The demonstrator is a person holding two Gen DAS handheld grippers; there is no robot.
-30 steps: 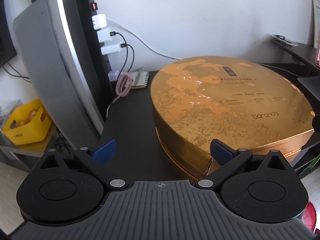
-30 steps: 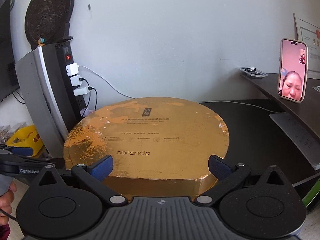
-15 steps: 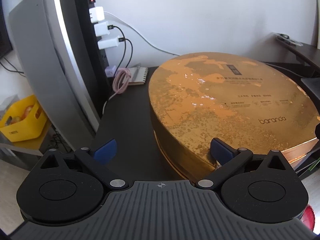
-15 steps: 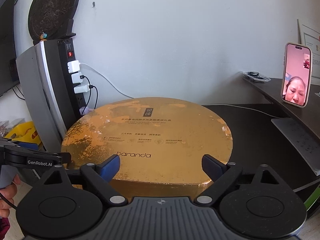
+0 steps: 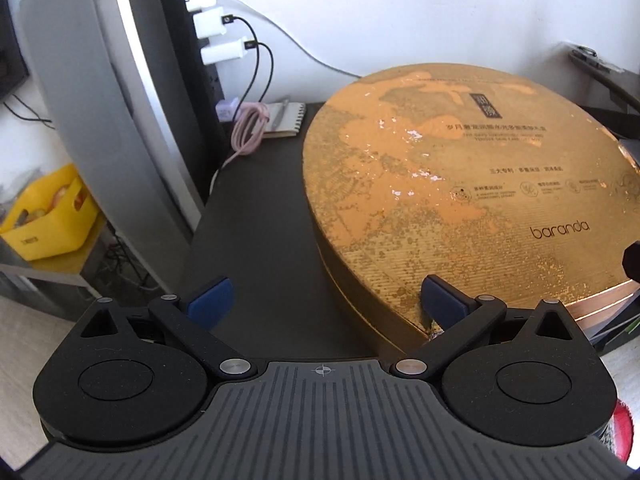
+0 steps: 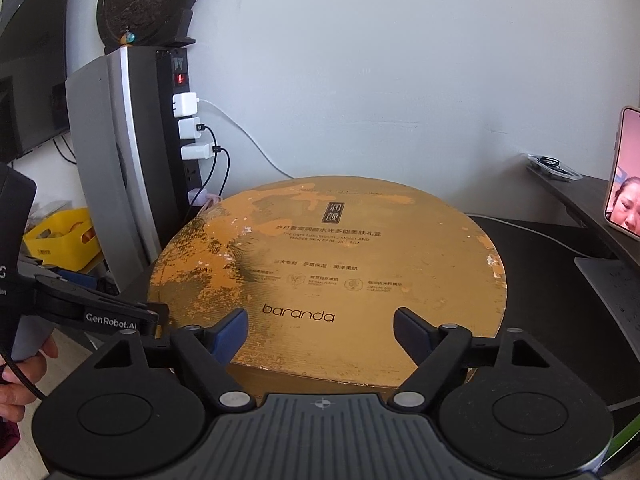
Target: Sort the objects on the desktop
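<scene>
Round box (image 6: 328, 264): gold foil-like lid, finely ribbed, semi-gloss, worn in patches; coppery sheen along its rim. Desk (image 5: 260, 240): dark, smooth, matt. Left gripper (image 5: 324, 300) and right gripper (image 6: 320, 332): matt black plastic with blue pads (image 6: 232, 330) and bright metal pivots. Bin (image 5: 48, 216): glossy yellow plastic. Chargers (image 5: 218, 24): glossy white plastic.

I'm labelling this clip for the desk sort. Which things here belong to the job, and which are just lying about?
In the job:
round gold gift box
left hand-held gripper, open
right hand-held gripper, open

Lying about:
power strip with chargers
pink cable
small notebook
yellow basket
phone
</scene>
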